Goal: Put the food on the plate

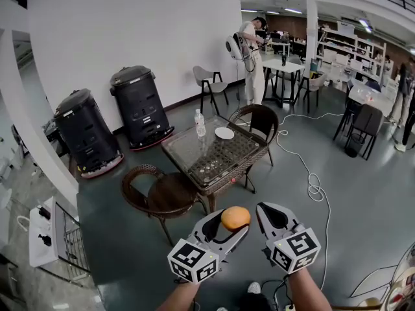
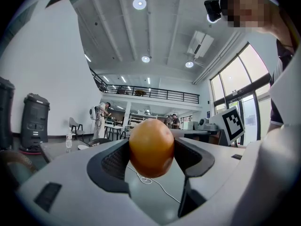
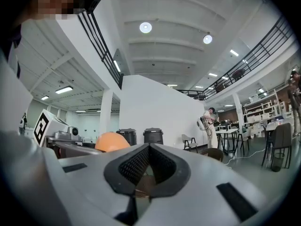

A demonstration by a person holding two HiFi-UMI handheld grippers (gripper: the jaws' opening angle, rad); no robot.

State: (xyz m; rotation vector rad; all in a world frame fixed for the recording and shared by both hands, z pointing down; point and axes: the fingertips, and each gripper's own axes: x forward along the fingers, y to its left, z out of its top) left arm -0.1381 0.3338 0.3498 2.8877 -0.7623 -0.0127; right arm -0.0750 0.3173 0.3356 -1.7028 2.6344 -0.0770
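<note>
Orange, round food [image 1: 235, 218] is clamped between the jaws of the left gripper [image 1: 232, 221], held in the air well short of the table; the left gripper view shows the dark pads pressed against both of its sides, with its top and bottom standing clear of them. Right gripper [image 1: 264, 208] sits just beside the left one; its jaws are brought together, the pads meeting at the tips [image 3: 149, 146] with nothing between them; the food [image 3: 112, 141] shows past its left edge. White plate [image 1: 224, 133] lies bare on the far part of the glass-topped wicker table [image 1: 214, 159], near 1 clear bottle [image 1: 200, 123], and well apart from the food. 2 wicker chairs stand at the table, 1 on the near side [image 1: 162, 196] and 1 on the far side [image 1: 260, 119]. 2 black bins [image 1: 139, 105] stand against the white wall; a white cable [image 1: 312, 177] trails across the grey floor.
</note>
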